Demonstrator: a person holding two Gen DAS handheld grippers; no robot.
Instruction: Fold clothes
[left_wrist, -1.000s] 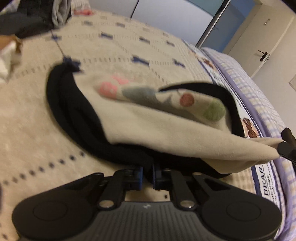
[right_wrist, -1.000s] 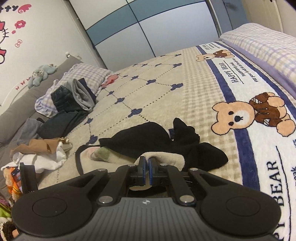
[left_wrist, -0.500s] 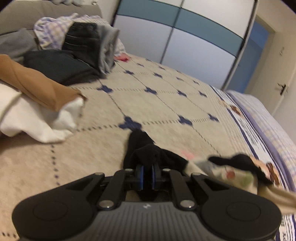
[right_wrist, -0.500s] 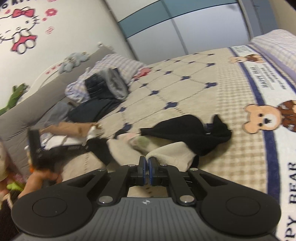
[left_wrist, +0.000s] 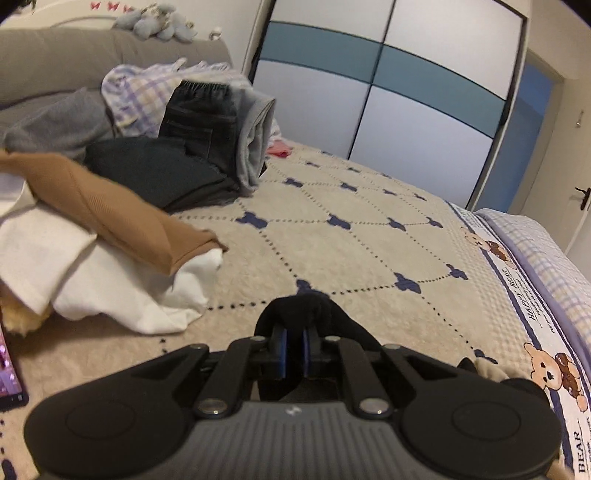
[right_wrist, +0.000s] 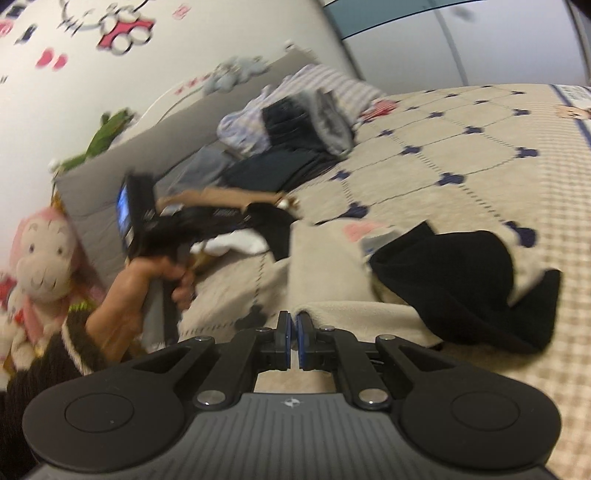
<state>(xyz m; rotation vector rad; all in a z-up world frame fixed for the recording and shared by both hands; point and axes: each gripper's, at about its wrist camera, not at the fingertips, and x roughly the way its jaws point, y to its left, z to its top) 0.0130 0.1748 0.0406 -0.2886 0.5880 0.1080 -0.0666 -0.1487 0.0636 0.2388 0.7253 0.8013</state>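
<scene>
A beige garment with a black lining and coloured print lies spread on the bed. My right gripper is shut on its near beige edge. My left gripper is shut on the garment's black edge, which bunches over the fingertips. A beige corner of the garment shows at the lower right in the left wrist view. In the right wrist view the left gripper, blurred, is held by a hand at the far left, with the cloth stretched between both grippers.
A brown and white clothes heap lies close on the left. Folded dark jeans and grey clothes sit by a plaid pillow near the headboard. Plush toys stand at the left. The bear-print bedspread stretches toward the wardrobe.
My left gripper has pulled the black edge away to the left, toward the clothes heap, drawing the garment out. Both views have swung toward the headboard. Both grippers have kept their hold.
</scene>
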